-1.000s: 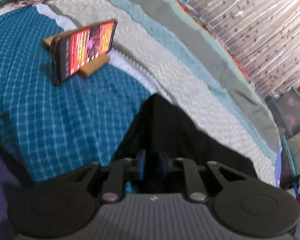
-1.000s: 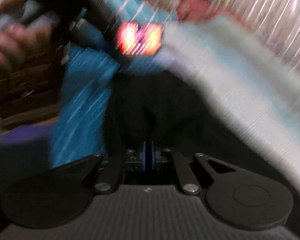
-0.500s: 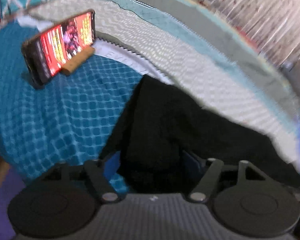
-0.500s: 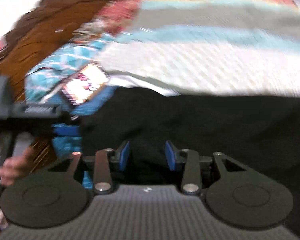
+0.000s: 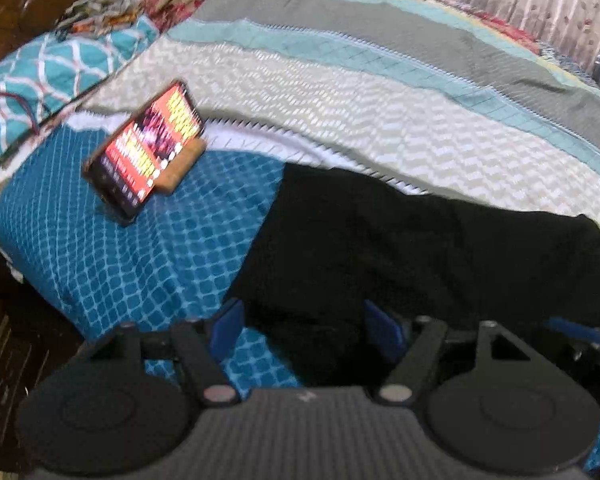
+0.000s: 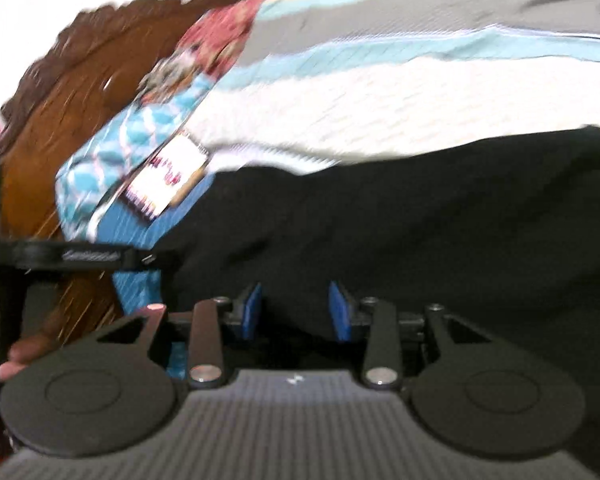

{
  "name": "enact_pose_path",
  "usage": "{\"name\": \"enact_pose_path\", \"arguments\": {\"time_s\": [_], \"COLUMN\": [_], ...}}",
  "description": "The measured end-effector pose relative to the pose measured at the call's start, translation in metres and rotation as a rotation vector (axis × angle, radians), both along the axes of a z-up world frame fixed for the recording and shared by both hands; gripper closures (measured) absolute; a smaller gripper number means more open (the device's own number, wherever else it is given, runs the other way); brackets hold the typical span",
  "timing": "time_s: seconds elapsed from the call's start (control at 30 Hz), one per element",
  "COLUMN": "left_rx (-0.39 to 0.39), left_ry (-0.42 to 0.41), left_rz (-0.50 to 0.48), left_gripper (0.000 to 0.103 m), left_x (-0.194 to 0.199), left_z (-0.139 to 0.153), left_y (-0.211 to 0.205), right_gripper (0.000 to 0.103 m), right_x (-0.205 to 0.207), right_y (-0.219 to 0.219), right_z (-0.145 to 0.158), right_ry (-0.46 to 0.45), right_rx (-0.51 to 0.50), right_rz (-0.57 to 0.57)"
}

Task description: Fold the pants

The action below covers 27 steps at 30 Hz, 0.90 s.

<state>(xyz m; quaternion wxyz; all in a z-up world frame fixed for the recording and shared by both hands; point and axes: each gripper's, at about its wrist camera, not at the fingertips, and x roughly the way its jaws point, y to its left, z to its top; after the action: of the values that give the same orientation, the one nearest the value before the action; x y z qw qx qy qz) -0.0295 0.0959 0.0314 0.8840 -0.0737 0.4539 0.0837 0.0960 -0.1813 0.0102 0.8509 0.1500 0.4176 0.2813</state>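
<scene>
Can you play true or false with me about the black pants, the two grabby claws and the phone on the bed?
1. The left gripper is open. True.
2. The right gripper is squeezing the black pants. False: its blue pads are spread apart, with the pants lying loose between them.
3. The phone has its screen lit up. True.
4. The phone lies flat on top of the pants. False: it stands tilted in a wooden stand on the blue quilt, apart from the pants.
5. The pants are hanging in the air. False: they are spread out on the bed.
</scene>
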Motion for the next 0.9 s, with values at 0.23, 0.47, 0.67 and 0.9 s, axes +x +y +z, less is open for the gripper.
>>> {"name": "enact_pose_path", "arguments": {"time_s": [0.23, 0.47, 0.67, 0.9], "left_rx": [0.058, 0.104, 0.139, 0.171], "left_ry": [-0.025, 0.014, 0.042, 0.077], "left_rz": [-0.117, -0.252, -0.33, -0.336], "left_gripper": [0.034, 0.034, 0.034, 0.033], "left_x": [0.014, 0.032, 0.037, 0.043], "left_z": [0.016, 0.006, -0.007, -0.021], "left_y": [-0.053, -0.117, -0.155, -0.167], "right_gripper": [0.062, 0.063, 0.064, 0.062], "right_x": [-0.017, -0.032, -0.037, -0.041], "right_y": [-0.071, -0.122, -0.149, -0.155], "right_z": [-0.011, -0.021, -0.017, -0.008], "right_ry": [0.05, 0.107, 0.094, 0.059], "right_rx": [0.025, -0.031, -0.031, -0.038], "right_rz": [-0.224, -0.418, -0.544, -0.585]}}
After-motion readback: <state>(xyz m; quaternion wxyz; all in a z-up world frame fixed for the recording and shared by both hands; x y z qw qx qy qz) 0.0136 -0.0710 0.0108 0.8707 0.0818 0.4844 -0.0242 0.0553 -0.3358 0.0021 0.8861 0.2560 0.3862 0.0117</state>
